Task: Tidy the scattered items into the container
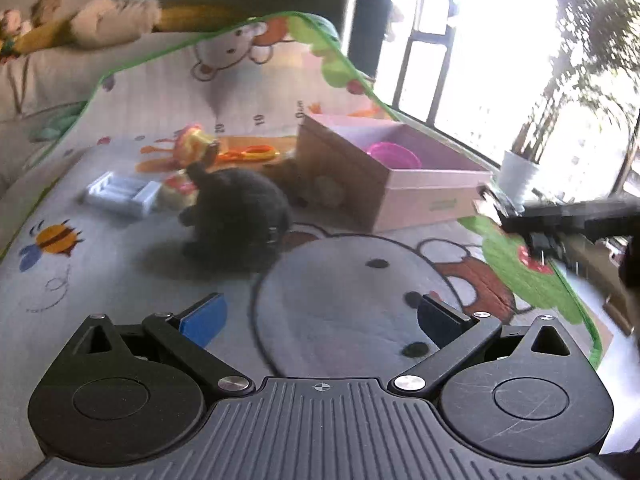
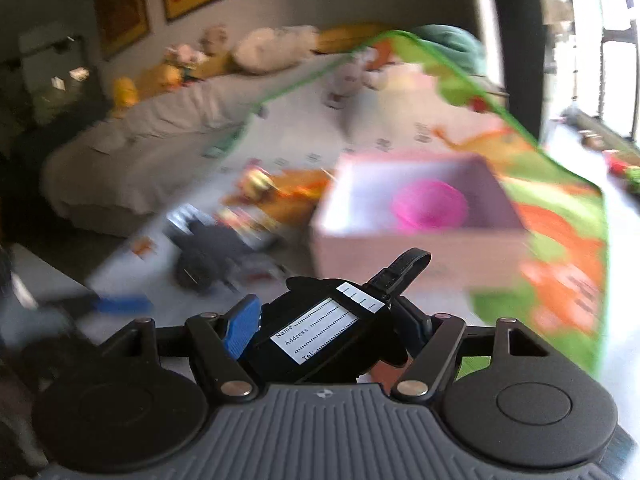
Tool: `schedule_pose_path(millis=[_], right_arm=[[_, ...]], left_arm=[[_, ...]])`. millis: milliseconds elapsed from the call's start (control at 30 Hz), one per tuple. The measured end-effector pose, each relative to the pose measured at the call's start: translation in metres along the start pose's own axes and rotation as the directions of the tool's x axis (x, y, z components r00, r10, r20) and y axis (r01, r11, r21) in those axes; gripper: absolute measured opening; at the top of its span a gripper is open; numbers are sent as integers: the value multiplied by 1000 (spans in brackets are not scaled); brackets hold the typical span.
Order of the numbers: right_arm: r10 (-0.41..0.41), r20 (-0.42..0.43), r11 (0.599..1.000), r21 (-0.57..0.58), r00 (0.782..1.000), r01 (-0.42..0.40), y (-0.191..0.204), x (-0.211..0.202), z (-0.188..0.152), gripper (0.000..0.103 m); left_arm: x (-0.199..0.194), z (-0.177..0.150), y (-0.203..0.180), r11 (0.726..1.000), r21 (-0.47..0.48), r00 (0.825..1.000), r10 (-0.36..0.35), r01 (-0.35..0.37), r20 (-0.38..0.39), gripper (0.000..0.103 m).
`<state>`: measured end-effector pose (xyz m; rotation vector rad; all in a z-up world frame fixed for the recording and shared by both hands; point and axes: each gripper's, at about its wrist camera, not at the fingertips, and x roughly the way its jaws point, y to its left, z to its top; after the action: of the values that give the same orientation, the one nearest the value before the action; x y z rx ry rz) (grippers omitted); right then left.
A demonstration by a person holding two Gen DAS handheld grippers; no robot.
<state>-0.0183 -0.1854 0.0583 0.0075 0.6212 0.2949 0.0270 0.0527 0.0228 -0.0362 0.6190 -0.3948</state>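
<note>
A pink open box [image 1: 400,178] stands on a cartoon play mat, with a magenta bowl [image 1: 394,155] inside; it also shows in the right wrist view [image 2: 420,240] with the bowl [image 2: 430,204]. A dark plush toy [image 1: 236,212] lies left of the box. Behind it lie a white tray-like toy [image 1: 120,196], a yellow-red toy [image 1: 192,142] and an orange toy [image 1: 250,154]. My left gripper [image 1: 320,320] is open and empty above the mat. My right gripper [image 2: 332,332] is shut on a black luggage tag [image 2: 324,332], held in front of the box.
The play mat [image 1: 340,304] has a green border. A bed with plush toys [image 2: 224,56] lies behind it. A white plant pot [image 1: 518,176] stands by bright windows to the right. The other gripper shows at the right edge [image 1: 568,220].
</note>
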Motion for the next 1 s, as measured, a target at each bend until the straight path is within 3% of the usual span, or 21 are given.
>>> schedule_pose_path(millis=[100,233,333,433,500,600,700,867,1000], right_arm=[[-72,-10,997,-16,997,71,-6,-3,-32,72],[-32,-34,999,20,999,32,-21,2,-44,74],[11,44,999,52,999,-13,-36,-4,-32,87],[-17,123,989,149,992,-2,-70,3,-10,96],[-53,135,961,276,989,14,-104,20,9,97],[-37,132,898,440,991,-25,-148,53,33,97],[-36,134,871,491,990,-35,-160,83,47,97],[35,123,861,500,992,-93,-142,104,51,103],[187,114,867,447,976,-218,-123,106,46,103]], left_arm=[[5,5,-12,999,40,999,35,-35,0,103],[16,16,-19,987,80,990,138,-138,9,103],[21,21,-22,974,118,982,190,-191,20,103],[24,22,-21,973,114,979,202,-202,11,103],[25,21,-20,974,112,980,200,-199,2,103],[23,19,-17,973,116,980,198,-197,0,103],[21,19,-11,972,116,979,204,-203,2,103],[19,22,3,968,107,974,227,-226,6,103],[21,23,10,967,97,972,236,-235,4,103]])
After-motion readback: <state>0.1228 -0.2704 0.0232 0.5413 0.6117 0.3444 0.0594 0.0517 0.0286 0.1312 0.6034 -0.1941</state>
